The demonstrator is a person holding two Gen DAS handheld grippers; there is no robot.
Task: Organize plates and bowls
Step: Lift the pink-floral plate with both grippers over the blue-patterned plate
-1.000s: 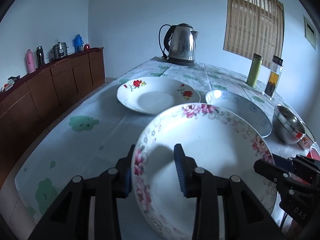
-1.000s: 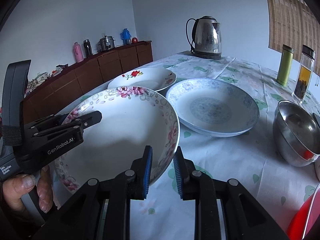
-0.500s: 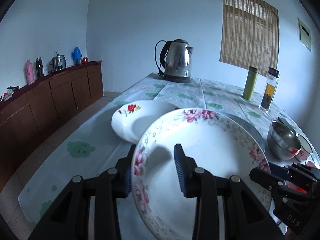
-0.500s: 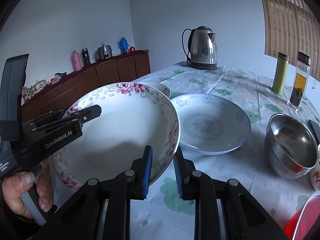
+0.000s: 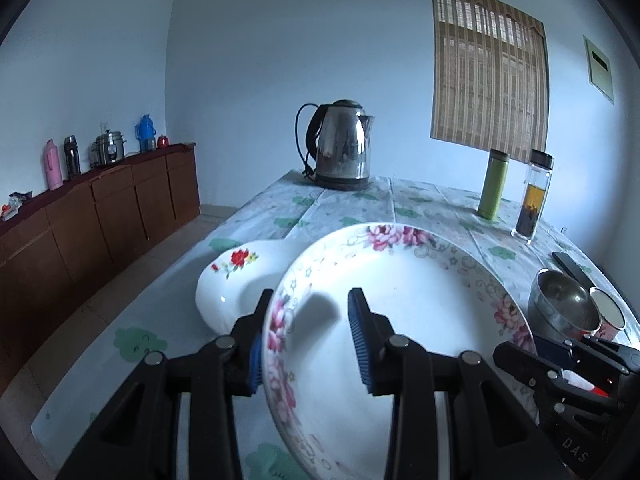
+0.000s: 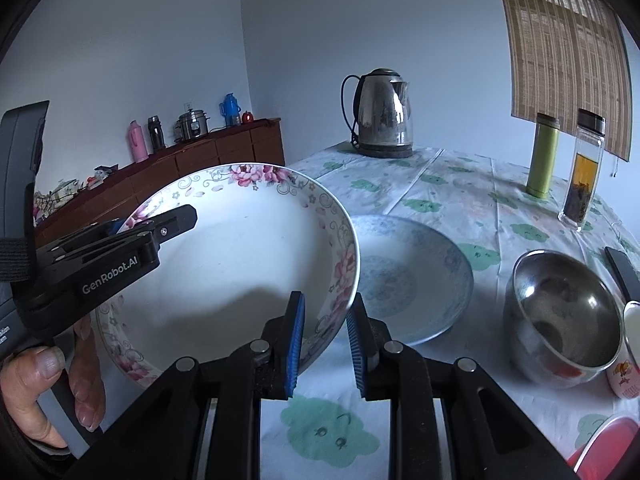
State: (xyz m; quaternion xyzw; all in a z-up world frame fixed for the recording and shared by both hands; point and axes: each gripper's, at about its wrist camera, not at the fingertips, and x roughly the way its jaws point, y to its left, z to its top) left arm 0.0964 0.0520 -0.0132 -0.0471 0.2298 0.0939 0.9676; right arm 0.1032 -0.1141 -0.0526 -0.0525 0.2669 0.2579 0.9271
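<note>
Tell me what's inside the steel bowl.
The steel bowl looks empty: only dark reflections on its shiny wall. Its near inner side is hidden by its own rim, so something small there can't be excluded.

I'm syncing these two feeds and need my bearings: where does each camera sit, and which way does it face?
Left wrist: on the left gripper, facing along the table toward the kettle; its fingers clamp the pink plate's left rim; right gripper at lower right.
Right wrist: on the right gripper, facing the same way; it clamps that plate's right rim; left gripper and a hand at left.
Shared: pink plate, kettle, steel bowl.
</note>
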